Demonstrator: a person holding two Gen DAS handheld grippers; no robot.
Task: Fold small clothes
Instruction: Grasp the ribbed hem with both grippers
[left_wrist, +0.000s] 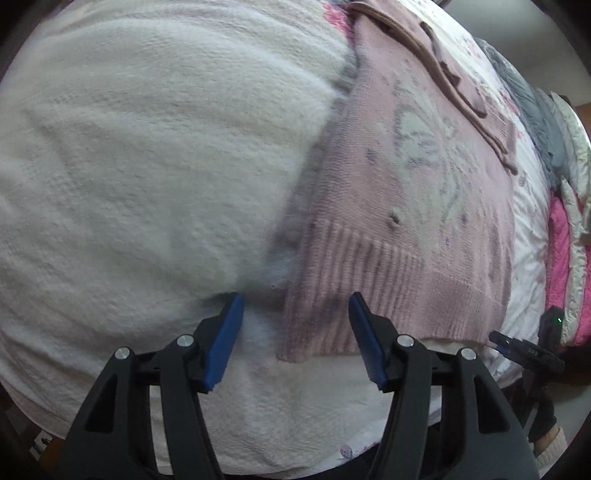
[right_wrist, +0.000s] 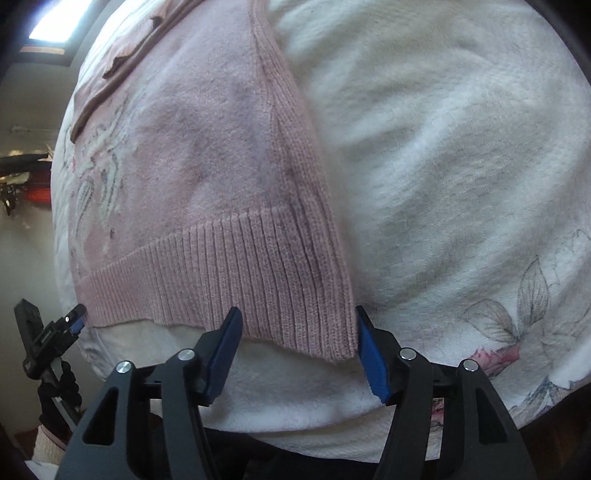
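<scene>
Both your left gripper (left_wrist: 295, 339) and right gripper (right_wrist: 297, 354) stand open, holding nothing; the pink sweater (right_wrist: 221, 177) ahead of your fingers lies flat, every fold apparently left.

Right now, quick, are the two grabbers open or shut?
Left gripper: open, holding nothing, at the ribbed hem of the pink knitted sweater.
Right gripper: open, fingers either side of the hem corner.

Soft, even daylight fills both my views, bright without harsh glare. In my right view a window (right_wrist: 50, 27) blows out white at the upper left. My left view smears with motion blur across the white blanket (left_wrist: 147, 147), upper left. Fisheye bending curves everything, and dark vignette rings the corners. Shadows stay faint.
</scene>
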